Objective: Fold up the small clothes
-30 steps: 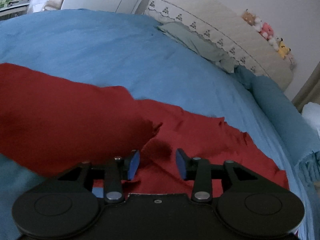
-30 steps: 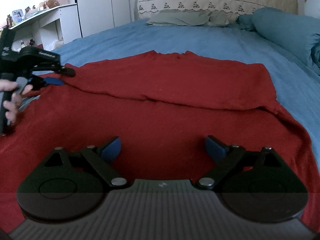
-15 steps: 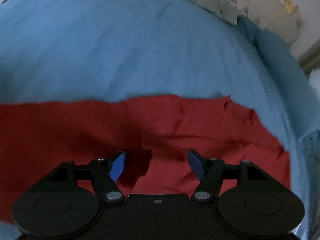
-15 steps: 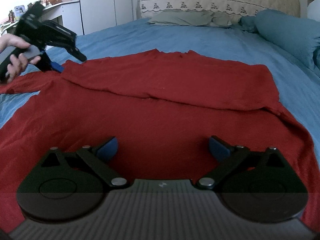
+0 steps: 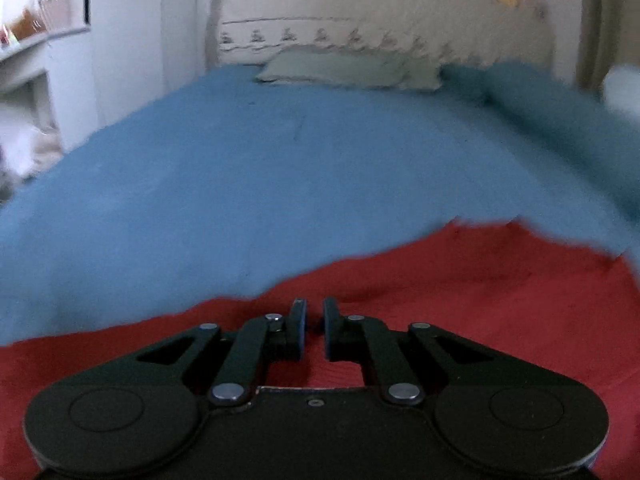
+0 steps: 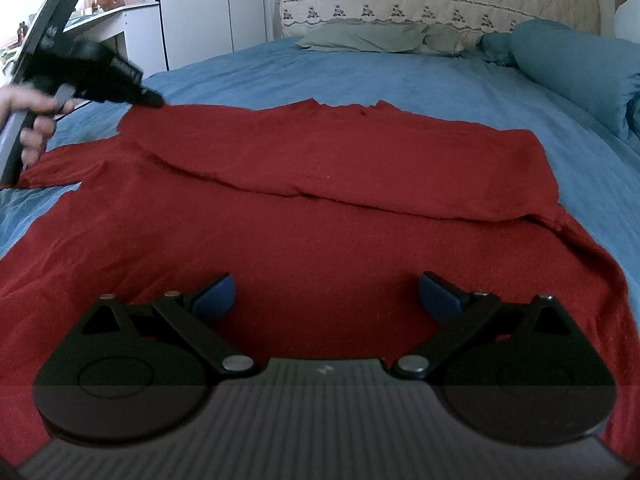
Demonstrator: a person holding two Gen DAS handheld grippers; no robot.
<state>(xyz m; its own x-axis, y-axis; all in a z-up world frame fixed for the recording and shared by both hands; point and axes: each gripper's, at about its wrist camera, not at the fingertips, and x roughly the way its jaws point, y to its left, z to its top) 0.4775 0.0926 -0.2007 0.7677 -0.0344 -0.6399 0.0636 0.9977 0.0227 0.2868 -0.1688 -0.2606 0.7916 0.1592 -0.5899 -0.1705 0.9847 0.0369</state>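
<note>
The red garment (image 6: 320,216) lies spread on the blue bed (image 6: 360,76), its body toward the near edge and a folded band lying across its far part, presumably laid there so the piece narrows before a further fold; the crease of that band runs from left to right across the middle of the cloth.

The left gripper (image 5: 315,330) has its pads drawn nearly together with only a thin gap between them; the right wrist view shows its tip (image 6: 154,100) at the far-left corner of the folded band, touching or just above the cloth; whether fabric is pinched between the pads cannot be told, since the left view is blurred and the gap shows only red behind it. Its position at that corner suggests it is either seating the fold or taking hold of the corner for the next turn.

The right gripper (image 6: 326,294) hangs over the near body of the garment with pads wide apart and nothing between them; it appears held back, ready to take the near hem once the far side is settled.

A grey-green pillow (image 6: 360,36) and rolled blue quilt (image 6: 576,68) lie at the head of the bed, well apart from the work.
</note>
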